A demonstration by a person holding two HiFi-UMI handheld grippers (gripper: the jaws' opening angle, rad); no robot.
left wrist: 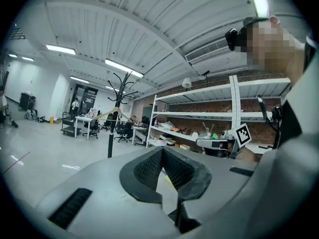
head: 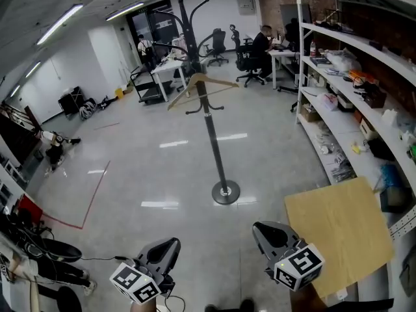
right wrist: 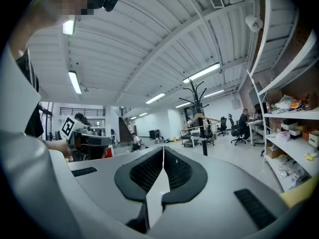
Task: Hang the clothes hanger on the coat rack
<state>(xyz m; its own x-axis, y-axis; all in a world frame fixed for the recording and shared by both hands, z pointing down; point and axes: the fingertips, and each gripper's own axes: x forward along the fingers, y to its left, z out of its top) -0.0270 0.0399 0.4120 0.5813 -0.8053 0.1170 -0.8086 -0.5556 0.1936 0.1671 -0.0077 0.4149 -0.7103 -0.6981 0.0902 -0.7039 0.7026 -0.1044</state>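
A black coat rack stands on a round base in the middle of the floor. A pale wooden clothes hanger hangs on one of its arms. The coat rack and hanger show small and far in the left gripper view, and the rack with the hanger likewise in the right gripper view. My left gripper is low at the frame's bottom left, shut and empty. My right gripper is beside it at the bottom right, also shut with nothing in it. Both are well short of the rack.
Tall white shelves full of small items line the right side. A light wooden board lies near my right gripper. Desks, office chairs and seated people are at the far end. Bags and cables lie at the left.
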